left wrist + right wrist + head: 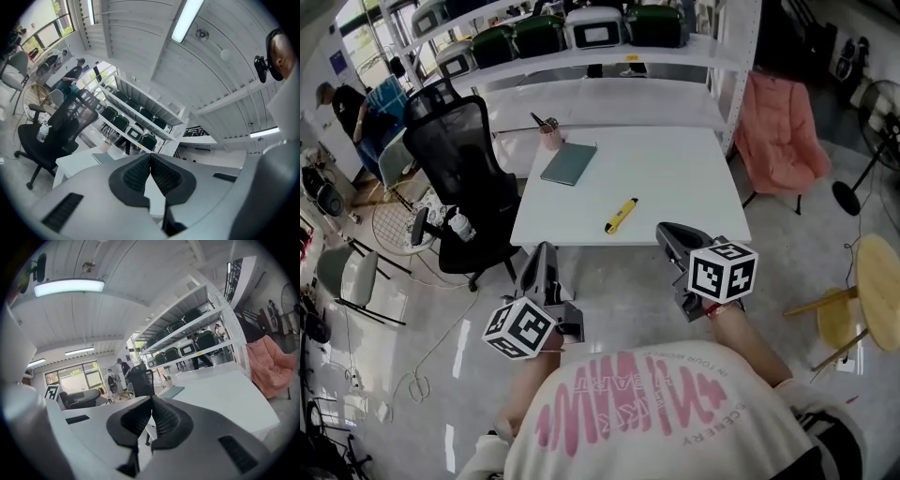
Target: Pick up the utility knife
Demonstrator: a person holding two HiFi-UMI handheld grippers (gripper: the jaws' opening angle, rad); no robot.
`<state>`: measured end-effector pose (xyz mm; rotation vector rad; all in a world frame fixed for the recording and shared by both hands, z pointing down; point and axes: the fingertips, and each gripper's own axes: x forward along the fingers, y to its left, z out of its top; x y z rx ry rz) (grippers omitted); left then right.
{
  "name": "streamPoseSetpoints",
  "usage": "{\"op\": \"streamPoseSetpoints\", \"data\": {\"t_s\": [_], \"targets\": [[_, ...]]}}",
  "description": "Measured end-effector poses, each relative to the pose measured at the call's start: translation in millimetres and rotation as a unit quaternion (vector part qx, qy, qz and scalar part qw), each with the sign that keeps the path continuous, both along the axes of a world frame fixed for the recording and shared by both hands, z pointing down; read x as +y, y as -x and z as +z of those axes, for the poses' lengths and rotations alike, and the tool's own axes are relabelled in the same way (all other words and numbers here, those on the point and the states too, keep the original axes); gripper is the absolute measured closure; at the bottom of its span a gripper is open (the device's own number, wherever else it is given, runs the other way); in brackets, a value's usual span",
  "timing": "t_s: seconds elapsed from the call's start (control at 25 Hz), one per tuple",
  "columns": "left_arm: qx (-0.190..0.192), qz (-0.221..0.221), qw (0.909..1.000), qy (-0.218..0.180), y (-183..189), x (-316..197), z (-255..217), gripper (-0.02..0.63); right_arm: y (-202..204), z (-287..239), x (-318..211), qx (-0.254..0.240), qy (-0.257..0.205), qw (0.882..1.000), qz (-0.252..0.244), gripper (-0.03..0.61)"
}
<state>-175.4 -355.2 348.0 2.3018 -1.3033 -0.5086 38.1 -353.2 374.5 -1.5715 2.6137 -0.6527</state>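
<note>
White table (675, 178) bears utility knife (621, 216), blade too small to discern.

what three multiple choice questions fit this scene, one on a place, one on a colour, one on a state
1. Where does the knife lie?
A) on a shelf
B) on the white table
C) on a black chair

2. What colour is the knife?
A) yellow
B) red
C) green

3. How do the right gripper jaws stand?
A) wide open
B) shut on the knife
C) shut, nothing between them

Answers:
1 B: it lies near the table's front edge, ahead of both grippers.
2 A: its body shows yellow against the white top.
3 C: the right gripper view shows the pads meeting with nothing held.
</note>
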Motion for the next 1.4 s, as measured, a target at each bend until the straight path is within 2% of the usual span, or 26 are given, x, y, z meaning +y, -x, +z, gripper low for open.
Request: {"op": "streamPoseSetpoints", "data": {"t_s": [0.24, 0.36, 0.52, 0.8, 1.08, 1.2, 1.4], "targets": [[-0.019, 0.021, 0.9995, 0.014, -1.6, -10.9, 18.0, 0.589, 6.4, 31.9, -10.7, 0.004, 0.042, 0.999, 0.007, 0.565], [-0.028, 0.032, 0.9982, 0.042, -6.4, -18.8, 40.5, 0.589, 7.8, 50.9, -20.1, 0.010, 0.063, 0.998, 0.005, 0.565], [-0.019, 0.034, 0.9962, 0.078, -2.2, -34.5, 58.3, 0.589, 12.7, 66.2, -40.9, 0.013, 0.086, 0.996, -0.002, 0.565], [-0.012, -0.003, 0.9972, 0.074, 17.0, -70.1, 50.0, 0.589, 16.0, 70.7, -103.4, 0.012, 0.091, 0.996, -0.014, 0.563], [-0.015, -0.051, 0.9957, 0.076, 40.7, -124.5, 55.1, 0.589, 21.2, 100.0, -188.3, 0.010, 0.127, 0.992, -0.024, 0.563], [-0.022, -0.071, 0.9942, 0.078, 51.5, -145.1, 59.6, 0.589, 14.7, 121.1, -221.3, 0.002, 0.164, 0.987, -0.003, 0.563], [-0.022, -0.101, 0.9911, 0.083, 66.5, -171.4, 64.1, 0.589, 6.1, 160.7, -259.4, -0.032, 0.249, 0.967, 0.031, 0.563]]}}
